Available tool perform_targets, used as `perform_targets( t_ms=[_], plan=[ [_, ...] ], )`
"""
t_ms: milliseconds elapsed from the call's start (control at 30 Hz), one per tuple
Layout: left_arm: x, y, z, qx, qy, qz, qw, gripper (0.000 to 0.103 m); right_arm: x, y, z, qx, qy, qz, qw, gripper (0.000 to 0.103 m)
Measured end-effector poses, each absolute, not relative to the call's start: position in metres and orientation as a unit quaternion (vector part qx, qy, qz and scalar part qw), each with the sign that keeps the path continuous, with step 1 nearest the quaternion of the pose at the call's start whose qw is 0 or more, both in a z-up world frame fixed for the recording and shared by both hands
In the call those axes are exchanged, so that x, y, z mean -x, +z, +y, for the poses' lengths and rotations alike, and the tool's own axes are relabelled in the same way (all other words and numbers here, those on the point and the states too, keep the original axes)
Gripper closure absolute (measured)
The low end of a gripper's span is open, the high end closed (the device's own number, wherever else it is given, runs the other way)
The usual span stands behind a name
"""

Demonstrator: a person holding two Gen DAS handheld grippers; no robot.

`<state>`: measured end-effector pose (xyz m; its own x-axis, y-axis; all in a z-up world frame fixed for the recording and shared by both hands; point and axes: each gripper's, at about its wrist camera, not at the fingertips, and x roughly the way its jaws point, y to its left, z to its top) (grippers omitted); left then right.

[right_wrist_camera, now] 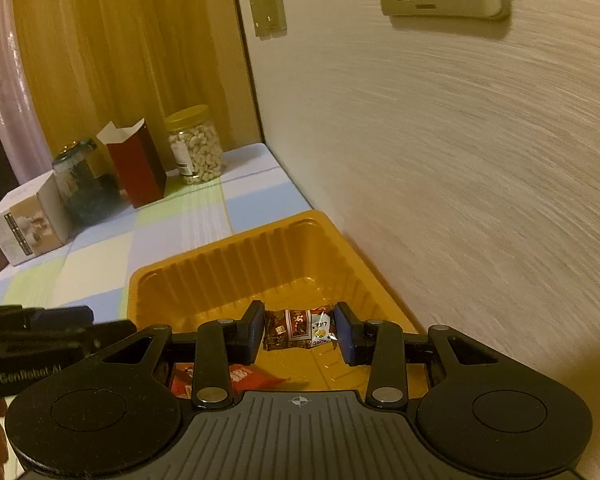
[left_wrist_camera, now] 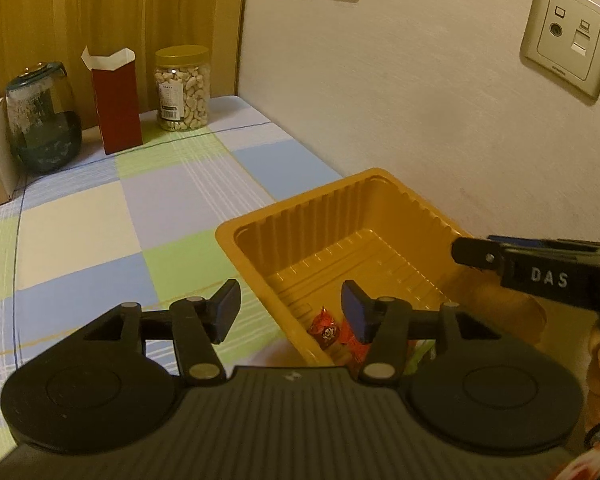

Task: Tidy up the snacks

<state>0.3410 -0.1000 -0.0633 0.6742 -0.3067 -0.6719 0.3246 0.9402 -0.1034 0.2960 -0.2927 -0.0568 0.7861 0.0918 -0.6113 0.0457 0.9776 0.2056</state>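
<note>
An orange plastic tray (left_wrist_camera: 340,216) stands against the wall on the checked tablecloth; it also shows in the right wrist view (right_wrist_camera: 204,276). My left gripper (left_wrist_camera: 290,312) is open and empty above the tray's near left rim. Red wrapped candies (left_wrist_camera: 326,330) lie in the tray below it. My right gripper (right_wrist_camera: 300,334) is shut on a brown snack packet (right_wrist_camera: 296,328) and holds it over the tray's inside. Red packets (right_wrist_camera: 240,376) lie in the tray under it. The right gripper's body (left_wrist_camera: 540,272) shows at the right of the left wrist view.
At the table's far end stand a jar of cashews (left_wrist_camera: 183,88), an open red carton (left_wrist_camera: 116,104), a dark glass jar (left_wrist_camera: 42,120) and a white box (right_wrist_camera: 30,220). The wall with socket plates (left_wrist_camera: 568,36) runs along the right.
</note>
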Motion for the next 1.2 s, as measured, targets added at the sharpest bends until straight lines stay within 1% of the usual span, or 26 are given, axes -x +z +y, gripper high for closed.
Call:
perform_targets(
  t_ms=[67, 100, 133, 200, 267, 367, 433, 567, 600, 800, 1200],
  plan=[
    [-0.340, -0.064, -0.099, -0.013, -0.173, 0.366, 0.914, 0.051, -0.300, -0.057, -0.290, -0.109, 0.016, 0.325, 0.939, 0.065],
    [-0.340, -0.065, -0.099, -0.013, -0.172, 0.366, 0.914, 0.050, -0.301, -0.057, -0.290, -0.112, 0.024, 0.322, 0.940, 0.062],
    [-0.340, -0.066, -0.098, -0.012, -0.171, 0.368, 0.914, 0.046, -0.303, -0.057, -0.289, -0.118, 0.034, 0.319, 0.940, 0.046],
    [-0.339, -0.066, -0.096, -0.011, -0.170, 0.369, 0.914, 0.040, -0.304, -0.058, -0.290, -0.132, 0.038, 0.309, 0.941, 0.024],
    [-0.337, -0.067, -0.094, -0.012, -0.168, 0.370, 0.914, 0.036, -0.303, -0.056, -0.291, -0.139, 0.037, 0.305, 0.941, 0.024],
    [-0.332, -0.068, -0.090, -0.009, -0.163, 0.370, 0.915, 0.027, -0.299, -0.056, -0.292, -0.140, 0.029, 0.309, 0.940, 0.024],
    [-0.327, -0.067, -0.087, -0.008, -0.158, 0.369, 0.916, 0.018, -0.294, -0.056, -0.293, -0.142, 0.025, 0.312, 0.939, 0.024],
    [-0.312, -0.062, -0.084, -0.012, -0.157, 0.367, 0.917, 0.010, -0.278, -0.052, -0.295, -0.148, 0.020, 0.316, 0.937, 0.024],
    [-0.308, -0.061, -0.083, -0.011, -0.156, 0.367, 0.917, 0.007, -0.273, -0.051, -0.296, -0.150, 0.018, 0.316, 0.937, 0.024],
    [-0.275, -0.045, -0.077, -0.005, -0.141, 0.358, 0.923, 0.001, -0.239, -0.040, -0.296, -0.151, 0.012, 0.325, 0.934, 0.024],
    [-0.198, -0.018, -0.068, 0.012, -0.116, 0.341, 0.933, 0.000, -0.167, -0.012, -0.292, -0.139, 0.008, 0.324, 0.936, 0.024]
  ],
)
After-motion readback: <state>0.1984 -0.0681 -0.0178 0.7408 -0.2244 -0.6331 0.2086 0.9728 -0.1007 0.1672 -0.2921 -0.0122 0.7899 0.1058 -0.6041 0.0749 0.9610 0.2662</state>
